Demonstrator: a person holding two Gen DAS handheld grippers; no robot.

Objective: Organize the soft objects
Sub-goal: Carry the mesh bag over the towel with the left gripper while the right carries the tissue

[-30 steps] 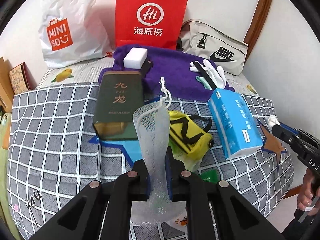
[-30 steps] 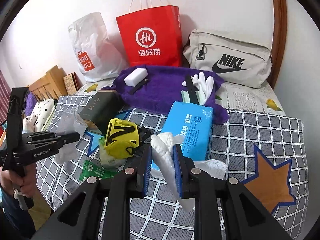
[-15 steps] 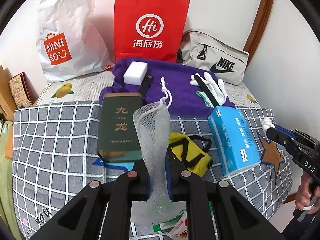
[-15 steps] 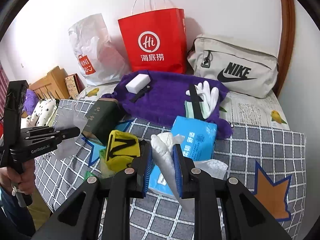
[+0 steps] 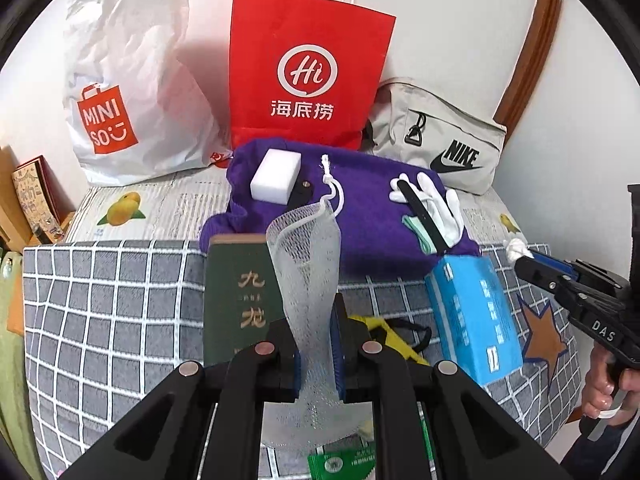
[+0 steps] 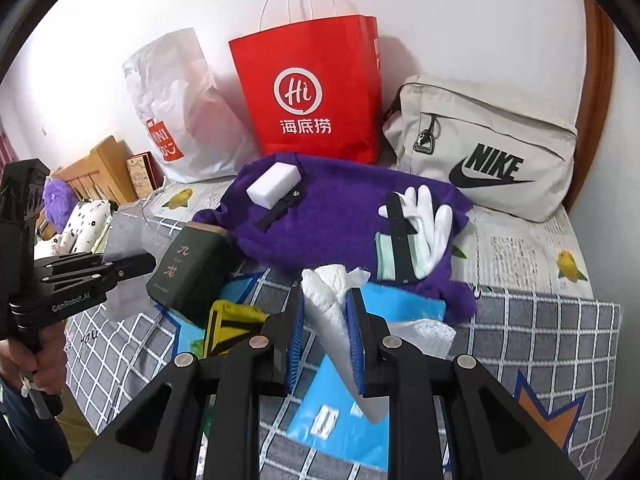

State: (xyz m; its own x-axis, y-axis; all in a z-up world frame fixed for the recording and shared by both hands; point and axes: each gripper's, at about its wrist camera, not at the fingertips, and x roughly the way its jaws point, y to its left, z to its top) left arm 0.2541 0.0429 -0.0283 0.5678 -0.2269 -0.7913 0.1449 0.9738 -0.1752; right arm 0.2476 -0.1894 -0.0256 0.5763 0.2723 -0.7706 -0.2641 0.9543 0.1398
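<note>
My left gripper (image 5: 315,320) is shut on a white mesh net pouch (image 5: 306,256) with a drawstring, held upright above the bed. It shows from the side in the right wrist view (image 6: 128,264). My right gripper (image 6: 326,312) is shut on a crumpled white plastic bag (image 6: 330,292), held above the blue tissue pack (image 6: 352,420). That gripper also shows at the right edge of the left wrist view (image 5: 528,264). A purple towel (image 5: 360,200) lies at the back with a white sponge (image 5: 276,176) and white gloves (image 5: 436,200) on it.
A dark green box (image 5: 236,296), a yellow pouch (image 6: 232,328) and a green sachet (image 5: 340,460) lie on the grey checked blanket (image 5: 100,300). A red paper bag (image 5: 304,76), a white Miniso bag (image 5: 128,92) and a beige Nike bag (image 5: 440,140) stand against the wall.
Both grippers have risen and moved forward toward the purple towel, each still holding its item. The objects on the bed have not moved.
</note>
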